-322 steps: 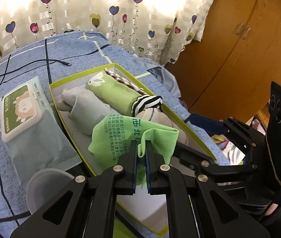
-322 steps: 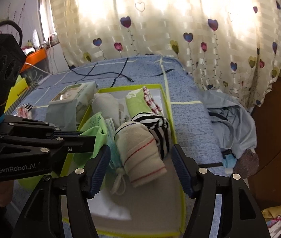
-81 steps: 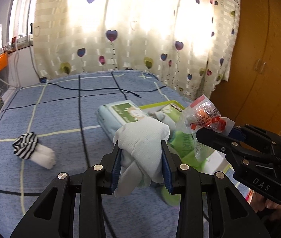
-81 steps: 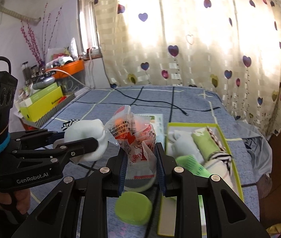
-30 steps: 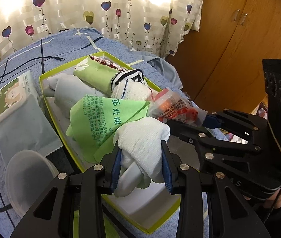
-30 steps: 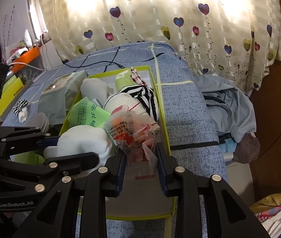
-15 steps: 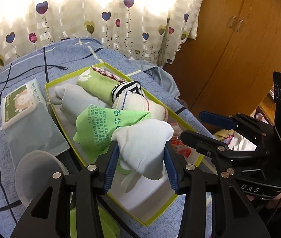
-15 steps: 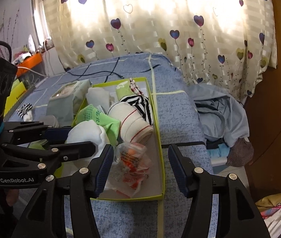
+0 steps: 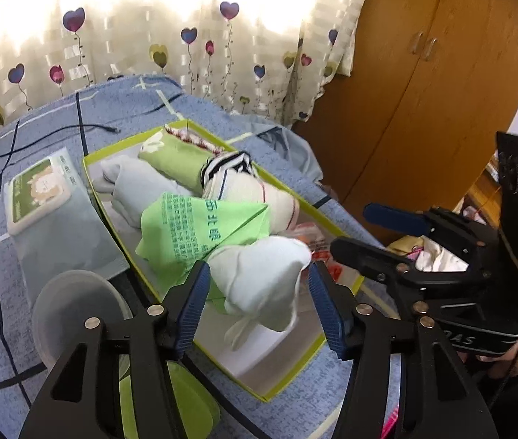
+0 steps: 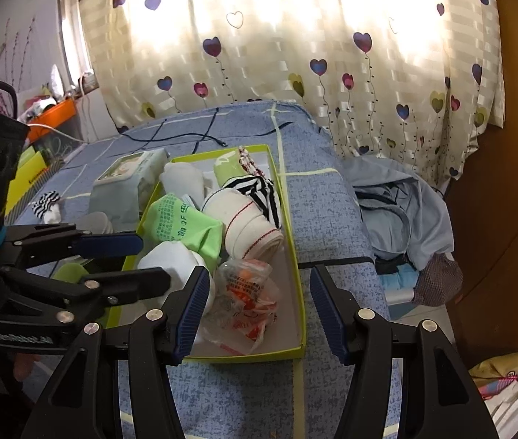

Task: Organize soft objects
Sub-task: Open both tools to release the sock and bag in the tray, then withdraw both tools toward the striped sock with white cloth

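Crowding the box [image 10: 297, 274], socks [image 10: 251, 225] hem the plastic packet [image 10: 249, 292].

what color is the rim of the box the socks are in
Yellow-green, a bright lime rim on the box; the right wrist view shows it best.

Both tools are matte black plastic linkages. The left gripper [image 9: 259, 301] and right gripper [image 10: 259, 301] carry ribbed blue finger pads [image 9: 194, 305] and silver round screws. White "GenRobot.AI" lettering sits at nine o'clock in the right view; "DAS" at four o'clock in the left, beside bare skin.
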Action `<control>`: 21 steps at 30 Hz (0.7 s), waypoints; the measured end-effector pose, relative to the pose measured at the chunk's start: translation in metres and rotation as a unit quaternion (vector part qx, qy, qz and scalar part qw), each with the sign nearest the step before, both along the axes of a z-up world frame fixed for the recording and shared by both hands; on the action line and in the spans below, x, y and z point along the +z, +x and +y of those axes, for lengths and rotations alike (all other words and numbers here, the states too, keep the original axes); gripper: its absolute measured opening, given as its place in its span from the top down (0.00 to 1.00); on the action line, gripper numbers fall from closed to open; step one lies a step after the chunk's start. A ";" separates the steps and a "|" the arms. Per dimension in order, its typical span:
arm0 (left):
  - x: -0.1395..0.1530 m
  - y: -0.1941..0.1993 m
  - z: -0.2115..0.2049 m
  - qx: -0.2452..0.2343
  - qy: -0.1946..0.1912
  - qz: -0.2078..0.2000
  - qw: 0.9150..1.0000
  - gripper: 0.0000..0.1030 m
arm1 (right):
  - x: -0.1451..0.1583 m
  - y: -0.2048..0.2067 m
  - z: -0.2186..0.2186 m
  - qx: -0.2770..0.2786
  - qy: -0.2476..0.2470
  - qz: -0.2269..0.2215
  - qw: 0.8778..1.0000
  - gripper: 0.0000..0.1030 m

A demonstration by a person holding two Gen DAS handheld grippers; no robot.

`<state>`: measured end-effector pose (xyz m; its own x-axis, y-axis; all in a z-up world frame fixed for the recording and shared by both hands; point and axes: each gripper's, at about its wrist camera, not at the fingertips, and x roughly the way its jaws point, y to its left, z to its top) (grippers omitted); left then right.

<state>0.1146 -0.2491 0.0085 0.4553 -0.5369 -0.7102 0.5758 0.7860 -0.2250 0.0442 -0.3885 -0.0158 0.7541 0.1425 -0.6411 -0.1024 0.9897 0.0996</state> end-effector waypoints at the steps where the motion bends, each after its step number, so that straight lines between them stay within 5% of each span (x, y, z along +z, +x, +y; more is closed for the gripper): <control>1: 0.003 -0.001 0.002 0.002 -0.002 -0.006 1.000 0.45 | 0.000 0.000 0.000 0.000 0.000 -0.001 1.000 0.44; 21: 0.034 -0.020 0.070 0.075 -0.028 -0.050 0.996 0.45 | 0.033 -0.013 0.047 0.037 -0.003 -0.043 0.998 0.44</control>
<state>0.0944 -0.1792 0.0425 0.6001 -0.4942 -0.6291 0.4737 0.8532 -0.2183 0.0311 -0.3416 0.0173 0.7941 0.1965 -0.5752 -0.1832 0.9797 0.0818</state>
